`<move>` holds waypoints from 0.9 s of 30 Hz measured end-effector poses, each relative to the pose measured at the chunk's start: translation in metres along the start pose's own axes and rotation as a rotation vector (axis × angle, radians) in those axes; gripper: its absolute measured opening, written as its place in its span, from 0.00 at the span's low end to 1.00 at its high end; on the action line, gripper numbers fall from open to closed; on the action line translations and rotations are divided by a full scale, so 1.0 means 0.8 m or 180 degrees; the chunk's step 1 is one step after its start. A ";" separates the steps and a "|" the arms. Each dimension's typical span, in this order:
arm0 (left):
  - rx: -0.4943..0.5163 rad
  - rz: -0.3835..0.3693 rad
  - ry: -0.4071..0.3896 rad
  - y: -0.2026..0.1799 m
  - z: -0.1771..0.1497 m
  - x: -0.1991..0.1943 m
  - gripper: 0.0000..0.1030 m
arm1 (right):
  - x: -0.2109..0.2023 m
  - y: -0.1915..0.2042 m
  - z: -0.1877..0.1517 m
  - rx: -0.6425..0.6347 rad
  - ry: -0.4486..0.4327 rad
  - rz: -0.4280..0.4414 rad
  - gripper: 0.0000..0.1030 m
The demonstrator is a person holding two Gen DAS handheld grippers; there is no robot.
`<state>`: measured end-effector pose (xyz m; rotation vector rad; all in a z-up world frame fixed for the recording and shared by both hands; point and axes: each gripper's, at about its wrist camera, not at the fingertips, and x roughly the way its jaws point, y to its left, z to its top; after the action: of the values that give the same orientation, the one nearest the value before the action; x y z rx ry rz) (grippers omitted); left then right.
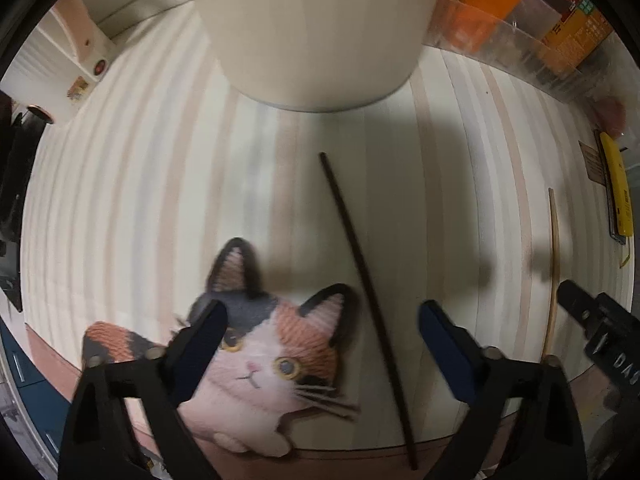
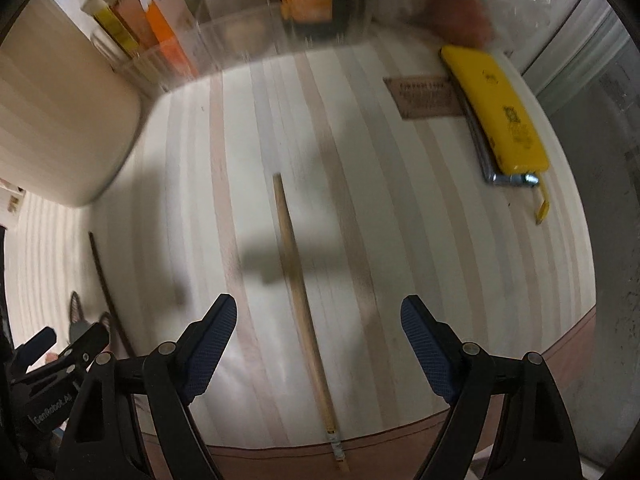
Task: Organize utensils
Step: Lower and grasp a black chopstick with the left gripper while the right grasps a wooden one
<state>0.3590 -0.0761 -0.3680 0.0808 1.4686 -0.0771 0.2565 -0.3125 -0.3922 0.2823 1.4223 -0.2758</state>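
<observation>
**Both grippers spread above the chopsticks**

Left gripper hangs with jaws apart over the striped table, pressing on nothing; the dark chopstick lies between its fingers, right of the cat-face mat, below the cream container. Right gripper likewise stands wide, empty, the light chopstick between its fingers, right of that container, left of the yellow case

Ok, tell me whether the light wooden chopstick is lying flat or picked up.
Lying flat: the light wooden chopstick rests on the striped table, between the open right gripper's fingers, untouched.
</observation>
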 end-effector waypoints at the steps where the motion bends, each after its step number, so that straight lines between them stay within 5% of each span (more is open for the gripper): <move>1: 0.0011 0.0007 0.0021 -0.002 0.001 0.004 0.70 | 0.005 0.001 -0.001 -0.0034 0.0036 -0.0002 0.76; 8: 0.0192 0.0023 -0.0035 -0.016 0.005 0.012 0.08 | 0.032 0.003 -0.011 -0.0101 0.0160 -0.0068 0.57; 11: 0.0309 0.0110 -0.0068 -0.016 0.006 0.013 0.06 | 0.032 0.002 -0.013 -0.0082 0.0129 -0.0080 0.48; 13: 0.0353 0.0145 -0.0081 -0.015 0.005 0.013 0.05 | 0.030 0.002 -0.015 -0.0075 0.0110 -0.0085 0.22; 15: 0.0386 0.0166 -0.0074 -0.008 0.003 0.013 0.05 | 0.031 0.001 -0.016 -0.0040 0.0126 -0.0063 0.08; 27: 0.0263 0.0043 0.0044 0.041 -0.023 0.016 0.05 | 0.034 0.051 -0.045 -0.0196 0.0366 0.0258 0.07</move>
<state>0.3456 -0.0418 -0.3820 0.1586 1.4784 -0.1266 0.2407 -0.2620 -0.4228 0.3086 1.5260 -0.1510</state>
